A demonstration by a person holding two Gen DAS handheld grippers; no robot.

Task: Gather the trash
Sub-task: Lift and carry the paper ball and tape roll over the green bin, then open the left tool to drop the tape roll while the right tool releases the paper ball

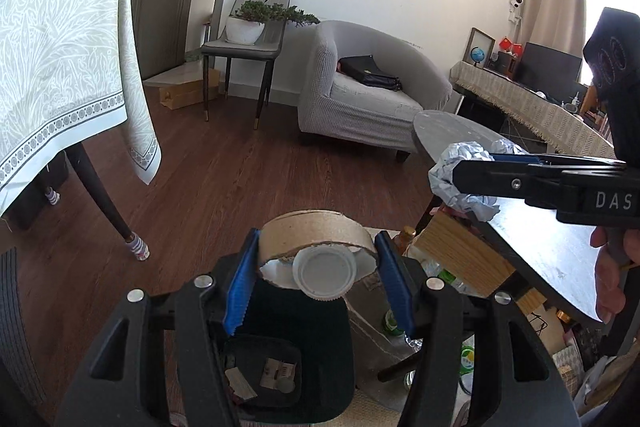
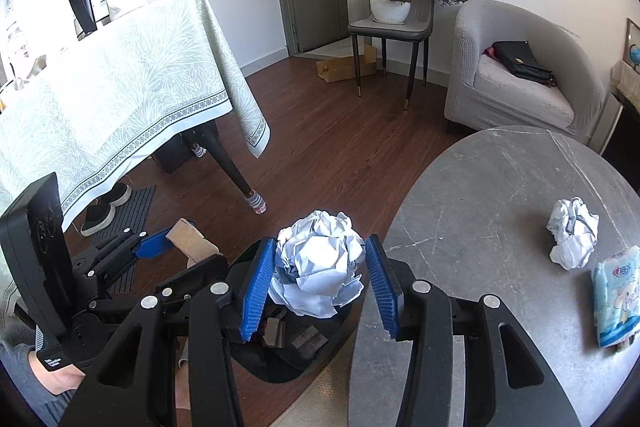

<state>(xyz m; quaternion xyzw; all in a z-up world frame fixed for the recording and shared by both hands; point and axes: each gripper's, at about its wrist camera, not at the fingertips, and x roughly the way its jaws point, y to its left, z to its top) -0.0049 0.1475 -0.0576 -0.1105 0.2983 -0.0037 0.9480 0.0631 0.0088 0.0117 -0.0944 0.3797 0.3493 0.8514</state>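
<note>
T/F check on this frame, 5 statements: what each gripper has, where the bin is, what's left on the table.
1. The left gripper holds a cardboard tape roll. True.
2. The right gripper is empty. False: a paper ball sits between its fingers.
3. A black bin sits on the floor under both grippers. True.
4. The round grey table has nothing left on it. False: a second paper wad and a tissue pack lie there.
5. A black bag lies on the grey armchair. True.
</note>
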